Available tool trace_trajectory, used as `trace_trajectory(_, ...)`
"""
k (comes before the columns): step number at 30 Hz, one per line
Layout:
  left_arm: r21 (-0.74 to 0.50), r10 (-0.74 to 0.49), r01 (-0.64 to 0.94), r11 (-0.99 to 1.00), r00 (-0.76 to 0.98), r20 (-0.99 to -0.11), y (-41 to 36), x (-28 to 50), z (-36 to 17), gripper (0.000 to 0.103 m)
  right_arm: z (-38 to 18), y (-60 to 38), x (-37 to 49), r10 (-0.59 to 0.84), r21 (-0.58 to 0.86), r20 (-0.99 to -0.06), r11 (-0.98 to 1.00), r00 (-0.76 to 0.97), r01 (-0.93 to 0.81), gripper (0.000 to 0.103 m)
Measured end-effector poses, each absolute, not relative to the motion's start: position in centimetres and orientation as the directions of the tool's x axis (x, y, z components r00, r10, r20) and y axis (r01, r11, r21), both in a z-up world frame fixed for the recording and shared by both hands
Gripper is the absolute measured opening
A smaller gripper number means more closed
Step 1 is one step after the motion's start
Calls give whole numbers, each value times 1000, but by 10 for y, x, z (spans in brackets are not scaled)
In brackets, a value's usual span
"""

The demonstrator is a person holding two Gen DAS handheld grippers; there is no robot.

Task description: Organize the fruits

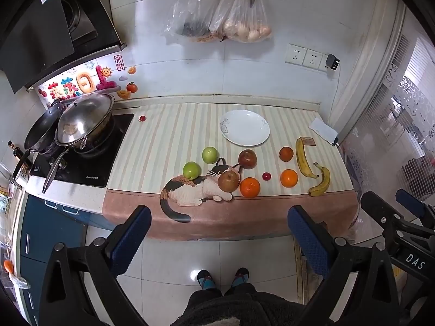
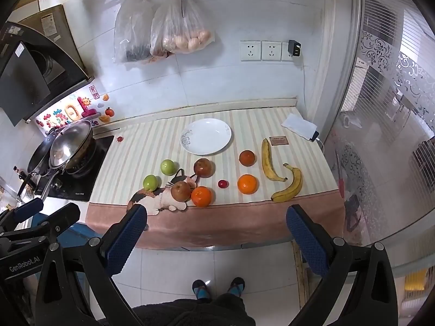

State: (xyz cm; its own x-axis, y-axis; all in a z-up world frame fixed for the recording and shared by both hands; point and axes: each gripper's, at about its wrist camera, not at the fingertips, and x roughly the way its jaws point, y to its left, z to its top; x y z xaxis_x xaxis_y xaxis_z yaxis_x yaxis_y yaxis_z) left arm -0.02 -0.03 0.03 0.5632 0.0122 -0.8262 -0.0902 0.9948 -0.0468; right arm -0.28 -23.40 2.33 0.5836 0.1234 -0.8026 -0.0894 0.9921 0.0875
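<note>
Both grippers, left (image 1: 218, 225) and right (image 2: 217, 224), gape empty, fruits (image 2: 201, 196) ahead on the counter

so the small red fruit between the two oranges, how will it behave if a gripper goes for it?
The small red fruit looks round and glossy, so it will probably roll if nudged and may slip from the pads. It is far smaller than the neighbouring orange, so likely light and easy to crush. It lies on the flat striped cloth with nothing to stop it.
</note>
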Motion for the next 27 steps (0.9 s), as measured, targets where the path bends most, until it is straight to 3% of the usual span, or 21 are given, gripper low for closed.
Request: trace_trajectory(27,-49,9,-88,995,560,-829,0,0,0,103,20,-242,6,118,80,-805,993,581,-90,103)
